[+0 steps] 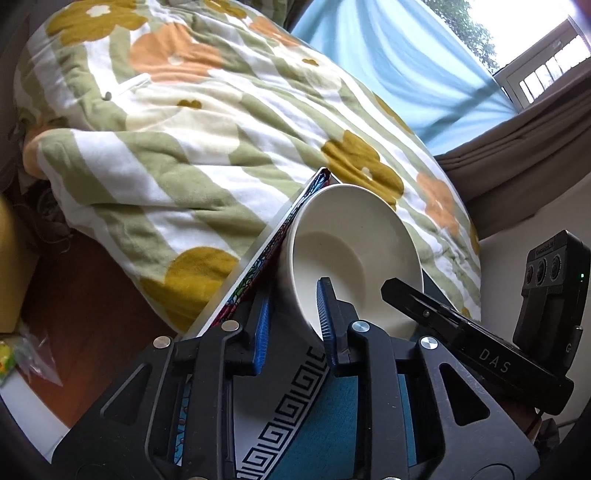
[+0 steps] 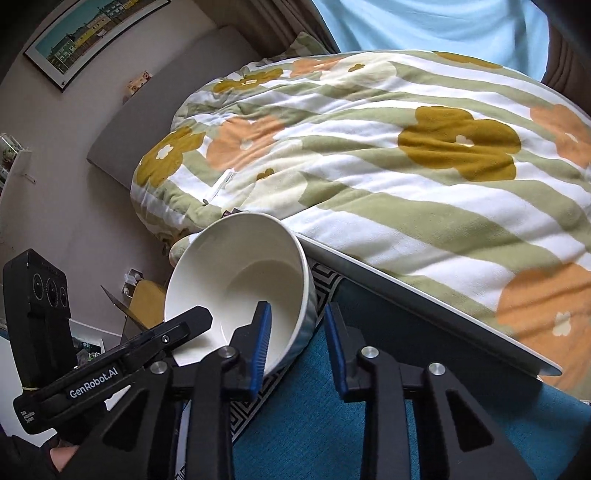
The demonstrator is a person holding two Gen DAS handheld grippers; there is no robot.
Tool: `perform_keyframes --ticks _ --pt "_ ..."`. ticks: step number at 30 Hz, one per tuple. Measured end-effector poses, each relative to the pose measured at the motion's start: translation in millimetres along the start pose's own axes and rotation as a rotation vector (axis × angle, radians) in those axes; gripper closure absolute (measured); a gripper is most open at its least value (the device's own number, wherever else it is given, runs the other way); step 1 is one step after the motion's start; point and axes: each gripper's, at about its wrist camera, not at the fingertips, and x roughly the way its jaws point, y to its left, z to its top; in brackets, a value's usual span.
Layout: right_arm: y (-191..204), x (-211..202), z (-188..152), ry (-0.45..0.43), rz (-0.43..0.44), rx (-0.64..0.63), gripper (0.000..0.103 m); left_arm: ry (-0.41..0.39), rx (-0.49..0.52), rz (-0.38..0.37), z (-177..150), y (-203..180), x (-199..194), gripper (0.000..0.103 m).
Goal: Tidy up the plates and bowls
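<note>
A white bowl (image 1: 354, 254) stands on a teal plate with a black-and-white key-pattern rim (image 1: 291, 406). My left gripper (image 1: 293, 325) straddles the bowl's near wall, one blue finger outside and one inside, with the jaws a bowl-wall apart. In the right wrist view the same bowl (image 2: 240, 280) sits on the teal plate (image 2: 314, 406), and my right gripper (image 2: 299, 332) straddles its wall the same way. Each gripper shows in the other's view, reaching into the bowl. A second plate with a colourful pattern (image 1: 258, 273) leans behind the bowl.
A flowered green-and-white quilt (image 1: 192, 147) covers a bed right behind the dishes. A white table edge (image 2: 424, 299) runs along it. Wooden floor (image 1: 85, 280) lies to the left. A framed picture (image 2: 92, 33) hangs on the wall.
</note>
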Motion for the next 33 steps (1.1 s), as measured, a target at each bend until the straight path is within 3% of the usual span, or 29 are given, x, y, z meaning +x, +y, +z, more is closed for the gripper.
perform_keyframes --ticks 9,17,23,33 --pt "5 -7 -5 -0.031 -0.010 0.002 0.085 -0.030 0.090 0.051 -5 -15 -11 0.082" --pt "19 -72 -26 -0.131 -0.001 0.009 0.085 -0.074 0.167 0.027 -26 -52 -64 0.082" --pt "27 -138 -67 -0.186 -0.008 0.020 0.085 -0.112 0.228 0.010 -68 -94 -120 0.082" --pt "8 -252 -168 -0.264 -0.081 0.064 0.085 -0.114 0.332 -0.057 -176 -175 -188 0.082"
